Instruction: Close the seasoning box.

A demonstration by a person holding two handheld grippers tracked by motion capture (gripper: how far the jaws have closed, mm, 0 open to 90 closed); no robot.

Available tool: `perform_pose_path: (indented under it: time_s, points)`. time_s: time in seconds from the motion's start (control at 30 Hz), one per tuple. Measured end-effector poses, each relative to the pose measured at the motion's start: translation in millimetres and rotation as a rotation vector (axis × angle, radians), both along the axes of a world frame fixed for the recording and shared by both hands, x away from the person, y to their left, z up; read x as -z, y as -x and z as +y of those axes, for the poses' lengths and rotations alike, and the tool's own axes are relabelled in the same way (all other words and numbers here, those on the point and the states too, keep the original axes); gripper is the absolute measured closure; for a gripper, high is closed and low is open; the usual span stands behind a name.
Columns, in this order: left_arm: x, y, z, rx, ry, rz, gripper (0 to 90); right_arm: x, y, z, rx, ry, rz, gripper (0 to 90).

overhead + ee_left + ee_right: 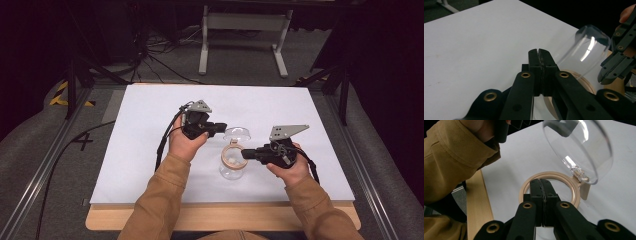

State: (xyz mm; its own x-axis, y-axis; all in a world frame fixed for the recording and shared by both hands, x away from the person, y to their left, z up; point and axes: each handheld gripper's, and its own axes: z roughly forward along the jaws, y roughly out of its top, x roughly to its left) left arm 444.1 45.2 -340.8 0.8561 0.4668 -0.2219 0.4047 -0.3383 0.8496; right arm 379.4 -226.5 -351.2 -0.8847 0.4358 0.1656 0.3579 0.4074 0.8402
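So, from the high view, a clear jar [232,167] is seen mid-table, its domed lid [237,134] swung open. Left gripper [539,51]: jaws clamped on the lid. Right gripper [541,181]: pinched on the tan rim [573,188], best kept steady.

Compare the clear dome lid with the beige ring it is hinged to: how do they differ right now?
The clear dome lid is transparent and bulging; the beige ring is opaque and flat. The lid stands tilted open above the table; the ring lies level. The left gripper is at the lid, while the right gripper pinches the ring. Both are round and joined at one hinge.
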Motion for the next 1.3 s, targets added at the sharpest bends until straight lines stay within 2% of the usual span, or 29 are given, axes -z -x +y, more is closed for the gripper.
perform_pose_path:
  time_s: [0.1,0.27,0.6,0.8,0.9,1.03,1.3]
  points:
    - [-1.0,1.3,1.8,0.011,-0.003,0.029,87.4,-0.4,0.5,0.0,-0.006,0.000,0.005,89.6]
    - [-2.6,2.4,7.1,0.042,0.005,0.032,83.2,-1.2,3.1,0.6,-0.019,0.012,0.015,89.6]
    - [-5.5,3.6,20.7,0.019,-0.080,0.032,79.7,-1.5,7.0,4.9,-0.059,0.059,0.036,89.6]
    - [-4.5,2.9,26.6,0.007,-0.119,0.040,78.7,1.1,7.5,6.8,-0.072,0.095,0.068,89.6]
    - [-4.0,2.9,27.9,0.003,-0.128,0.048,78.7,2.3,7.3,7.3,-0.077,0.109,0.078,89.6]
    - [-2.0,1.6,31.0,0.005,-0.166,0.069,78.9,3.6,7.2,7.8,-0.083,0.125,0.090,89.6]
    - [-0.5,0.4,33.4,0.011,-0.182,0.075,78.0,6.8,6.2,8.8,-0.090,0.154,0.124,89.6]
